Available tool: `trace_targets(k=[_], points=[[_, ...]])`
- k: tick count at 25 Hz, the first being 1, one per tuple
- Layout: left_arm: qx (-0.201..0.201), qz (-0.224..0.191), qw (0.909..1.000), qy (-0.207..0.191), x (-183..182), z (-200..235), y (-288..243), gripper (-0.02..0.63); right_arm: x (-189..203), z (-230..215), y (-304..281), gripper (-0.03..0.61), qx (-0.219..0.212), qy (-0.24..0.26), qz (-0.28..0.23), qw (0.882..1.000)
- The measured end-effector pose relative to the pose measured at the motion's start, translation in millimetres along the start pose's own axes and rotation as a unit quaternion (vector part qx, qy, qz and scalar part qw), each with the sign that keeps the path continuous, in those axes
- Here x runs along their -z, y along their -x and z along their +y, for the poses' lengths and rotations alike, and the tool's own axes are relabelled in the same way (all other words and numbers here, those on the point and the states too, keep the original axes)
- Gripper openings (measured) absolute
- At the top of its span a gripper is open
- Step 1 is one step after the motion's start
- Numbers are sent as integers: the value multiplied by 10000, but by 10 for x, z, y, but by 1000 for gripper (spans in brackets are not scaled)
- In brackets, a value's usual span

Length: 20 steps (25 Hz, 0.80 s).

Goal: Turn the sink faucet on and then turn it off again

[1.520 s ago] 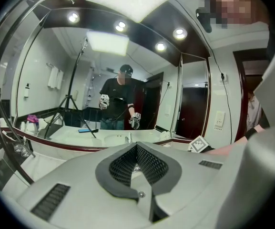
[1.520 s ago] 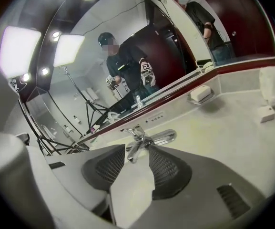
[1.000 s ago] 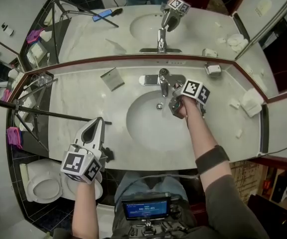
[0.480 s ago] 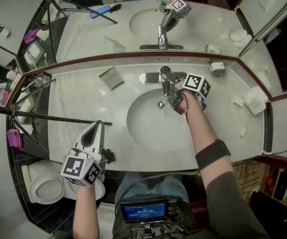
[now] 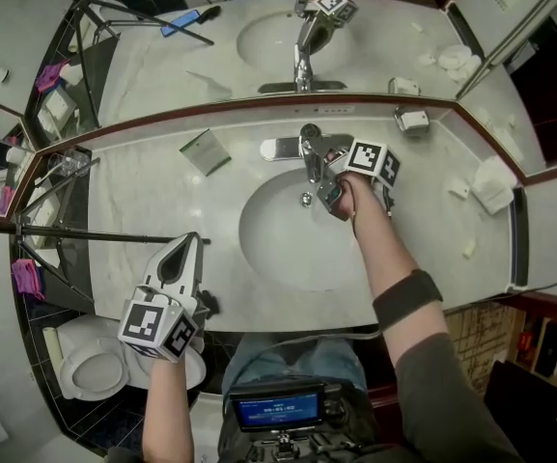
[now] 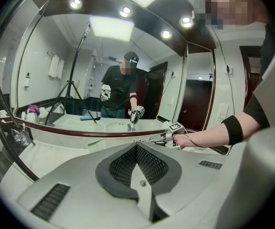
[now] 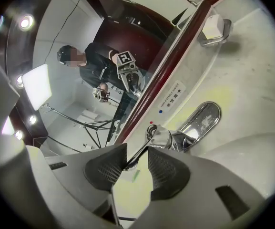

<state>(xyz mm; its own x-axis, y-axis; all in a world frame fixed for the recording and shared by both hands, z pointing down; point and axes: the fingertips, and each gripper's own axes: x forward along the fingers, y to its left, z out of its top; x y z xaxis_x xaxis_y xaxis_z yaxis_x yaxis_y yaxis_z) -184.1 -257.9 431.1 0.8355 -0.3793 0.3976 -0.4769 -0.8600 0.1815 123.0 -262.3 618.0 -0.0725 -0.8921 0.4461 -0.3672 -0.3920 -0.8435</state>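
The chrome faucet (image 5: 307, 154) stands behind the white sink basin (image 5: 288, 249). My right gripper (image 5: 322, 176) is at the faucet's right side. In the right gripper view its thin chrome lever (image 7: 143, 149) runs down between my right gripper's (image 7: 137, 160) two pads, which have just been closing and now hold it. The faucet body (image 7: 169, 138) and its base plate (image 7: 201, 120) lie just beyond. I cannot tell whether water runs. My left gripper (image 5: 182, 251) hovers over the counter's front left edge, shut and with nothing in it (image 6: 137, 148).
A big mirror (image 5: 259, 37) backs the counter. A soap dish (image 5: 413, 121) sits right of the faucet, a small card (image 5: 204, 150) left of it. A tripod leg (image 5: 85, 230) crosses the counter's left end. Folded cloths (image 5: 491, 187) lie far right. A toilet (image 5: 95, 369) is below left.
My right gripper has moved in against the faucet and its jaws have closed around the lever. My left gripper has stayed nearly in place at the counter's front edge.
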Motion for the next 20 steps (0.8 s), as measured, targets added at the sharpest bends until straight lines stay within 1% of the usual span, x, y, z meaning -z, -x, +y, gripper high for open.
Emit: trace_targets(k=[4,9,10,13,14,20], points=[[-44,0,10000,7,-3,30,8,1,35,-19,7,151,-85,-23,25,10000],[-49,22,10000,13,11,41,8,1,224,-183,49,133,-185,-107,129,9997],[-45,31,10000,12,14,43,8,1,270,-215,47,132,-221,-167,129,9995],[-47,52,10000,15,32,55,7,1,344,-219,0,133,-524,-494,30,9974],[-57,44,10000,21,39,65,8,1,342,-211,-11,130,-565,-518,27,9971],[-59,61,10000,37,88,70,11,1,344,-207,-17,130,-551,-527,36,9971]])
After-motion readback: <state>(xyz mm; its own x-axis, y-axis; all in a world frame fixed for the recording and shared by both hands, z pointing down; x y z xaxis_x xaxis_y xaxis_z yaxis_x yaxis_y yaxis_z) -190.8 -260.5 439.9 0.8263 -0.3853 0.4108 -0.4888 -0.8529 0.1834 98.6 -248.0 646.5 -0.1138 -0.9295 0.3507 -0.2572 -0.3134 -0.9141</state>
